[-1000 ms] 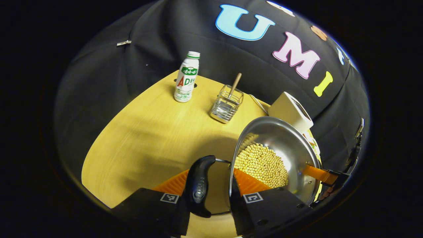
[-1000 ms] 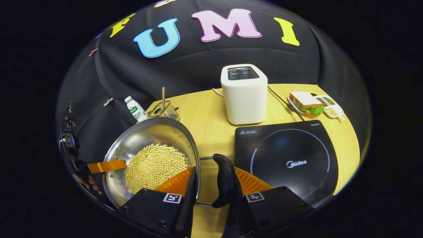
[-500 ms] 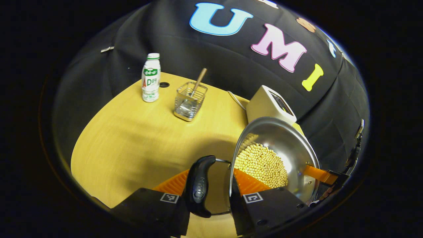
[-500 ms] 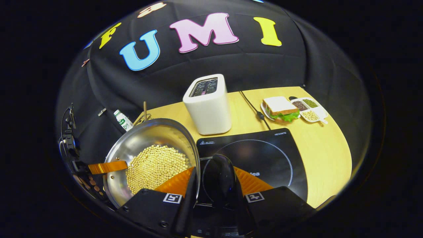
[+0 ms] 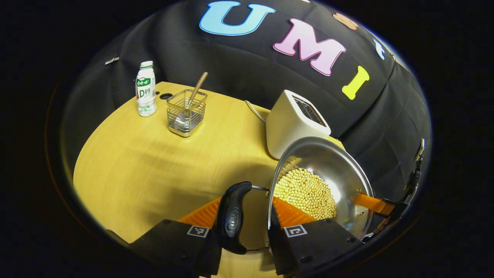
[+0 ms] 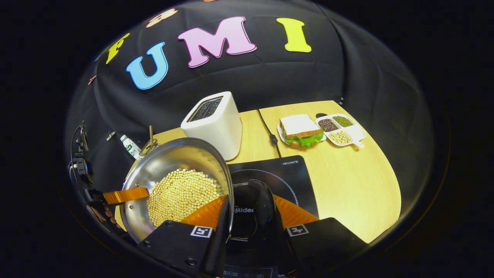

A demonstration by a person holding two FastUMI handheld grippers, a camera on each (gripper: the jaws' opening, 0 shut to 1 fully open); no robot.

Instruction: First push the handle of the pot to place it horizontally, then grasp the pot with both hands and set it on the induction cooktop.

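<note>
A steel pot (image 5: 328,162) filled with soybeans (image 5: 305,191) hangs in the air between both grippers. In the left gripper view, my left gripper (image 5: 245,216) is shut across one black side handle (image 5: 231,218) and the pot's rim. The other gripper's finger (image 5: 376,204) shows on the far rim. In the right gripper view, my right gripper (image 6: 247,216) is shut the same way on the opposite black handle (image 6: 260,210) of the pot (image 6: 170,162). The black induction cooktop (image 6: 287,173) lies just beneath that handle and the gripper.
A white toaster (image 6: 212,123) stands behind the cooktop, its cable (image 6: 268,131) running beside it. A sandwich plate (image 6: 301,129) and a divided tray (image 6: 339,129) sit at the back right. A bottle (image 5: 146,89) and a wire basket (image 5: 186,112) stand at the far left.
Both grippers have carried the pot to the right across the table. The right handle, earlier over bare wood left of the cooktop, now hangs over the cooktop. The grips have not changed.
</note>
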